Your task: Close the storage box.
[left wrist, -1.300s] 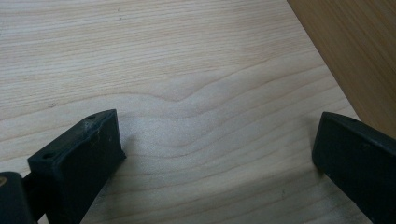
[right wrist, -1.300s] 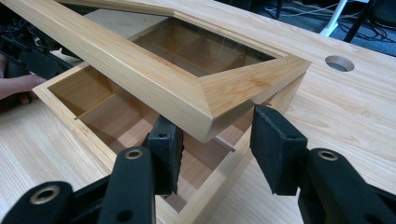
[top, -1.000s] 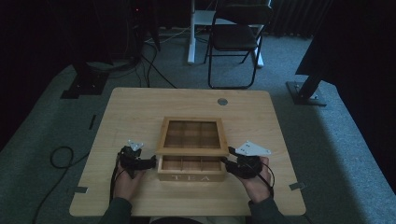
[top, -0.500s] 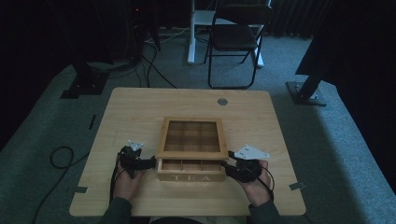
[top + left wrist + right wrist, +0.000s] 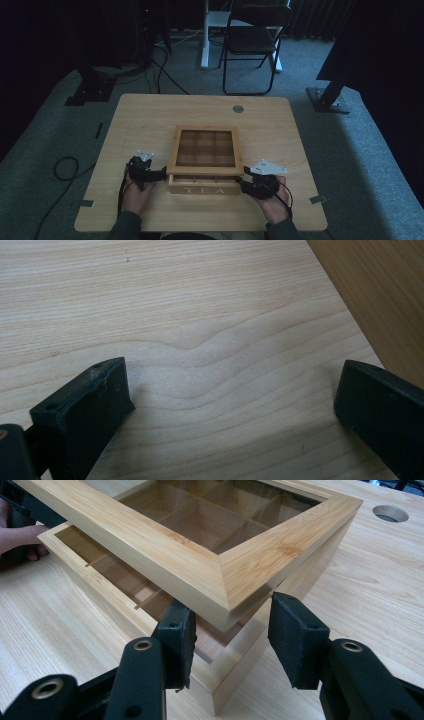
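The box [image 5: 205,162] sits near the worktop's [image 5: 150,120] 6 o'clock edge, lid [image 5: 210,560] ajar; the right gripper [image 5: 230,630] merely straddles the lid's corner, jaws apart, as are the left gripper's [image 5: 230,405], so the lid could slip and drop.

From above the room looks dim and grainy; only my table [image 5: 150,120] catches soft light, and the far floor sinks into black. My gripper views are bright and even. My left gripper [image 5: 235,395] casts a faint shadow, its near jaws slightly soft.
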A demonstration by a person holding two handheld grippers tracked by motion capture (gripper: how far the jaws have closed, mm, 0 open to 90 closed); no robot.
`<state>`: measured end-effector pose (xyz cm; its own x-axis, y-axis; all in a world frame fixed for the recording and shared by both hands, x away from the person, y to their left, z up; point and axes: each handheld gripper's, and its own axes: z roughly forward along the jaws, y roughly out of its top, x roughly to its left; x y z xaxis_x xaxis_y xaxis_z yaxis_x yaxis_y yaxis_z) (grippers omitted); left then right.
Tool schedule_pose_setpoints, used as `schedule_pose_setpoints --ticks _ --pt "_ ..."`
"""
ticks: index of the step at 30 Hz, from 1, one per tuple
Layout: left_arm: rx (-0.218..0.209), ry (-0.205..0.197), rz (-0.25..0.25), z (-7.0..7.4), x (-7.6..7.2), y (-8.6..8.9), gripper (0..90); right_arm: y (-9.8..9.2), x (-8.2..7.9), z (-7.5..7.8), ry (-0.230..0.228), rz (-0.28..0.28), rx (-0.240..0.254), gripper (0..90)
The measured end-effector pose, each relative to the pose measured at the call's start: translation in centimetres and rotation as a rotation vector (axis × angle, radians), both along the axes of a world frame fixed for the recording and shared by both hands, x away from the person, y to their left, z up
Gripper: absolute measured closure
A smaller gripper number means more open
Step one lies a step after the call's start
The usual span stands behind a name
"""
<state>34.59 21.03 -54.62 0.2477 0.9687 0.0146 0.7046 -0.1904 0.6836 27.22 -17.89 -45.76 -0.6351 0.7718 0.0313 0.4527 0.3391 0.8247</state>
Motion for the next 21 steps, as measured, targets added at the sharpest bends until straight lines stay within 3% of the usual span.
schedule_pose_setpoints --ticks 11,21 --pt "-0.001 0.000 0.001 0.0 0.0 0.0 1.6 -0.3 -0.1 -0.7 0.010 0.005 0.002 53.2" --pt "-0.001 0.000 0.001 0.0 0.0 0.0 1.6 -0.1 -0.3 -1.5 0.027 0.009 -0.027 53.3"
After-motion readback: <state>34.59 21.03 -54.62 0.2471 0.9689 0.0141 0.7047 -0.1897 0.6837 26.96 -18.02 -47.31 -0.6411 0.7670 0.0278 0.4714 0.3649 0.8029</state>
